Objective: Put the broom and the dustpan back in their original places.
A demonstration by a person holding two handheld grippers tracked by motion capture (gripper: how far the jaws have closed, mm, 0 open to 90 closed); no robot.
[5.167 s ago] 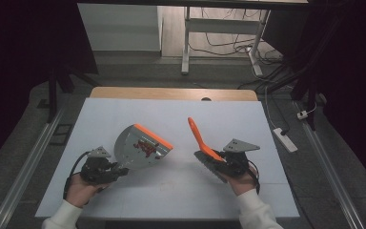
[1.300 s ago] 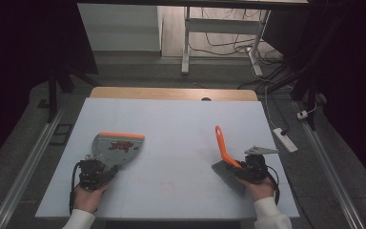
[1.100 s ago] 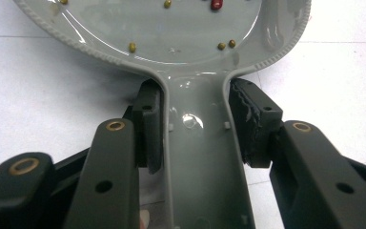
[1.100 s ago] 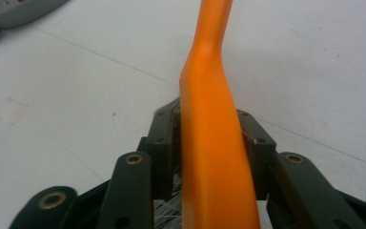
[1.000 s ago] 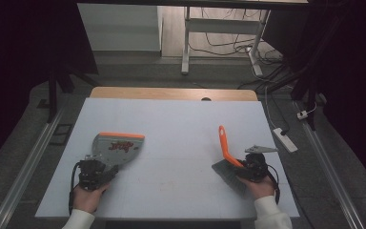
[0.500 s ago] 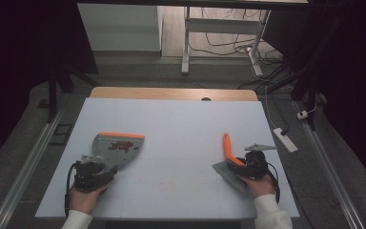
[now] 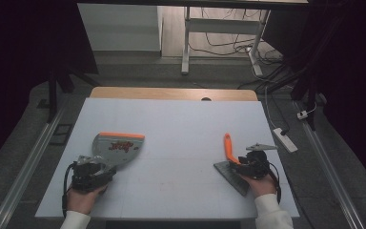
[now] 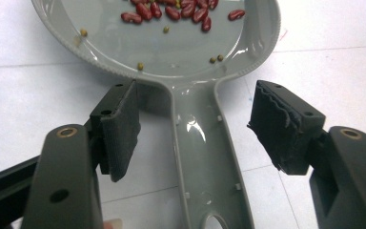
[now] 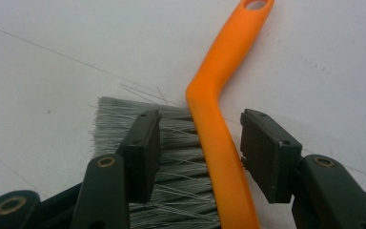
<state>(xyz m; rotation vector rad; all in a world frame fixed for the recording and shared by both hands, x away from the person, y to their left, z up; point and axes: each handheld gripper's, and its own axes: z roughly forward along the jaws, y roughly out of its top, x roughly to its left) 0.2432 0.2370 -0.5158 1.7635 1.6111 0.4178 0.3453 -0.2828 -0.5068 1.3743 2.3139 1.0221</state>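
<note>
A grey dustpan (image 7: 117, 144) with an orange lip lies flat on the white table (image 7: 186, 119) at the left. Red beans (image 8: 171, 10) and a few small green ones lie in its bowl. My left gripper (image 7: 91, 171) is open, its pads (image 8: 121, 126) either side of the dustpan's handle (image 8: 205, 157) and clear of it. At the right lies a brush with an orange handle (image 7: 228, 148) and grey bristles (image 9: 171, 143). My right gripper (image 7: 250, 164) is open around the brush handle (image 9: 214, 129), with a gap on both sides.
The table's far edge is a wooden strip (image 7: 171, 93). A white power strip (image 7: 284, 139) lies on the floor to the right, with cables and a desk frame (image 7: 187, 43) beyond the table.
The brush, held raised and tilted a second ago, has come down onto the table. The dustpan has stayed where it lies, with the left gripper behind it.
</note>
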